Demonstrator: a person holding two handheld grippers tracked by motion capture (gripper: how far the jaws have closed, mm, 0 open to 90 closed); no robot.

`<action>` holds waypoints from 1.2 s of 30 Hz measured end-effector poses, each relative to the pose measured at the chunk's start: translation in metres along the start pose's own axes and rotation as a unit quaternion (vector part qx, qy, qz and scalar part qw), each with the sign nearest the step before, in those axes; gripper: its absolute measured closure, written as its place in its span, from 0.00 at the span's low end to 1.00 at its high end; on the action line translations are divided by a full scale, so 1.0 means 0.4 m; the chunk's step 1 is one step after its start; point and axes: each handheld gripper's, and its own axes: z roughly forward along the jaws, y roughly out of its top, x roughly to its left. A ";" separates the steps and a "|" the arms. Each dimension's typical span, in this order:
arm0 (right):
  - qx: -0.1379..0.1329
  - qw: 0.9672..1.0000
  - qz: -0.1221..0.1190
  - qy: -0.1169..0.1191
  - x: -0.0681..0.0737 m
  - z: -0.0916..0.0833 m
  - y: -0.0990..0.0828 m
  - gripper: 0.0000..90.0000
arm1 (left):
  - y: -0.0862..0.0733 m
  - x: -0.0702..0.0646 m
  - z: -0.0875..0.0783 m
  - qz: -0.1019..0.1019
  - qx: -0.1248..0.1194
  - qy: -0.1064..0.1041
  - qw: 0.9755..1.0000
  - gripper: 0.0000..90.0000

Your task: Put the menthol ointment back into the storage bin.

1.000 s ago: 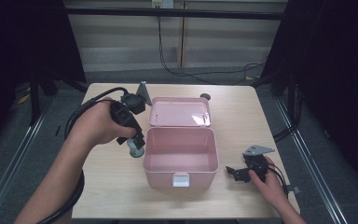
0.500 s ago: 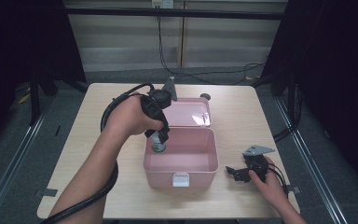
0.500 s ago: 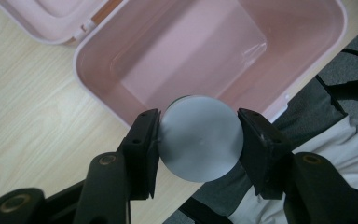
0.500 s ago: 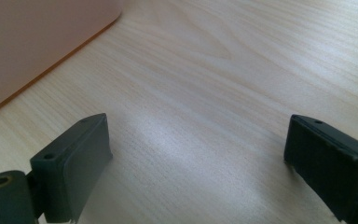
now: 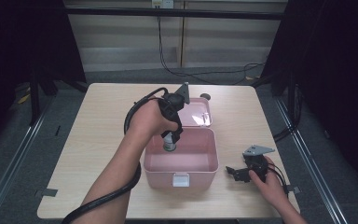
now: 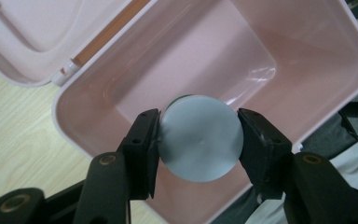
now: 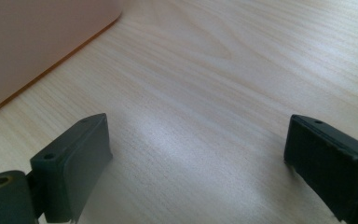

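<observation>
one pink box [image 5: 182, 163], one bottle [image 5: 169, 143], two grippers

The left claw [image 6: 199, 135] is hiding the sides of a small grey-capped container [image 6: 200, 137]; from above, its flat cap is covering the body, so the label is staying unreadable. In the high view the hand [image 5: 150, 122] is masking most of that claw. A small dark object [image 5: 205, 96] behind the pink box [image 5: 181, 161] is too small to identify. The right claw [image 7: 198, 163] is being cropped by the picture's bottom edge.
</observation>
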 end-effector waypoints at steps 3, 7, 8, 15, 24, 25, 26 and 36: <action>0.000 1.000 0.000 0.001 0.000 0.000 0.000 0.07 | 0.010 0.002 0.013 -0.019 -0.002 0.001 1.000 0.56; 0.001 1.000 0.001 0.001 0.000 0.000 0.000 0.07 | 0.022 0.001 0.029 -0.035 -0.010 0.005 0.999 0.56; 0.000 1.000 0.000 0.001 0.000 0.000 0.000 0.07 | 0.025 0.001 0.033 -0.037 -0.012 0.006 0.999 0.56; 0.001 1.000 0.001 0.001 0.000 0.000 0.000 0.07 | 0.044 -0.001 0.055 -0.066 -0.022 0.023 0.997 0.56; 0.000 1.000 0.000 0.000 0.000 0.000 0.000 0.07 | 0.055 0.003 0.081 -0.098 -0.029 0.038 0.994 0.56; 0.000 1.000 0.000 0.000 0.000 0.000 0.000 0.07 | 0.055 0.005 0.084 -0.099 -0.028 0.041 0.994 0.56; 0.000 1.000 0.000 0.000 0.000 0.000 0.000 0.07 | 0.055 0.007 0.088 -0.102 -0.029 0.045 0.993 0.56; 0.001 1.000 0.001 0.001 0.000 0.000 0.000 0.07 | 0.049 0.025 0.115 -0.128 -0.034 0.044 0.990 0.56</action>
